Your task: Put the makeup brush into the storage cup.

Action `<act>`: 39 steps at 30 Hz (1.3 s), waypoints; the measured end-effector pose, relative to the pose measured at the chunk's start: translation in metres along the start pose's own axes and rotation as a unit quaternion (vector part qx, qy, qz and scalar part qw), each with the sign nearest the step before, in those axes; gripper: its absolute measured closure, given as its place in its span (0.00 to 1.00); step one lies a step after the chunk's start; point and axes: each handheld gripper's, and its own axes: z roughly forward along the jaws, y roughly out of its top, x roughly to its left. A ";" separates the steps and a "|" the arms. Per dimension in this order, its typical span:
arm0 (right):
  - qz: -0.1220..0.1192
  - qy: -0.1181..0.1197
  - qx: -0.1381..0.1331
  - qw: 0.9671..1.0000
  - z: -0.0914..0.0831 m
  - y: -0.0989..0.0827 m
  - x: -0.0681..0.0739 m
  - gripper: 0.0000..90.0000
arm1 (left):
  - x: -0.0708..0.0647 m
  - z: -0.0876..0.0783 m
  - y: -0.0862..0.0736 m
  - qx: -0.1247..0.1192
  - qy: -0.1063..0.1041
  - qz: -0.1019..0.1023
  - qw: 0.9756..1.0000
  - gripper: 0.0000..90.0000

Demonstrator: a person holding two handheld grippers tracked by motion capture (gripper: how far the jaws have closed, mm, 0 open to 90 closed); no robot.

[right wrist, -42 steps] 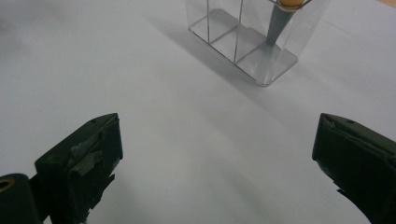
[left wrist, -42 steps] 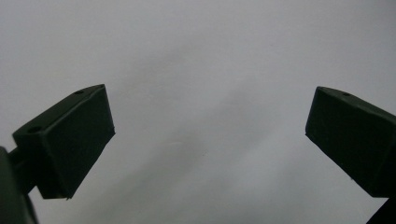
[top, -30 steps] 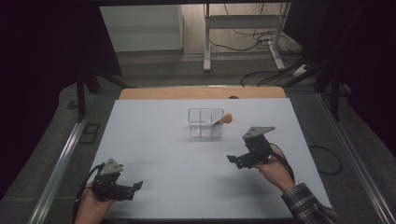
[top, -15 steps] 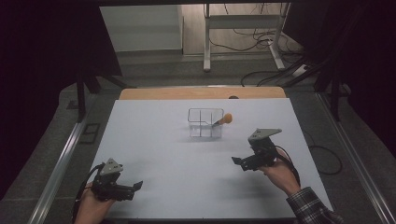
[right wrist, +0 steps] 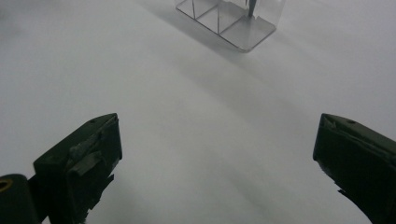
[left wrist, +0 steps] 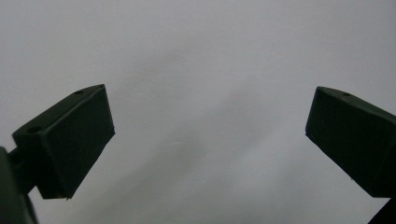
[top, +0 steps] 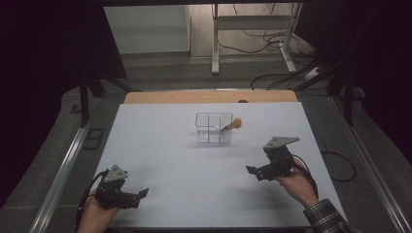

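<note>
We see the white bench (top: 184, 194), and mid-bench a clear divided box (top: 213, 128) with an orange-headed tool (top: 233, 124) leaning in its right corner. Our right gripper (top: 253, 172) hangs near the right edge, our left gripper (top: 140, 194) at the near-left corner; both sets of fingers spread wide, empty.

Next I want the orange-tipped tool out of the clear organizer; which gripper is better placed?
Right. The right gripper is open, nearer the clear organizer, and the orange-tipped tool leans toward that side. The left gripper sits at the near-left corner.
</note>
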 end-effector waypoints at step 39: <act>0.022 -0.029 0.009 0.999 -0.037 -0.035 -0.007 0.01 | 0.000 0.000 0.000 0.000 0.003 -0.001 1.000 0.01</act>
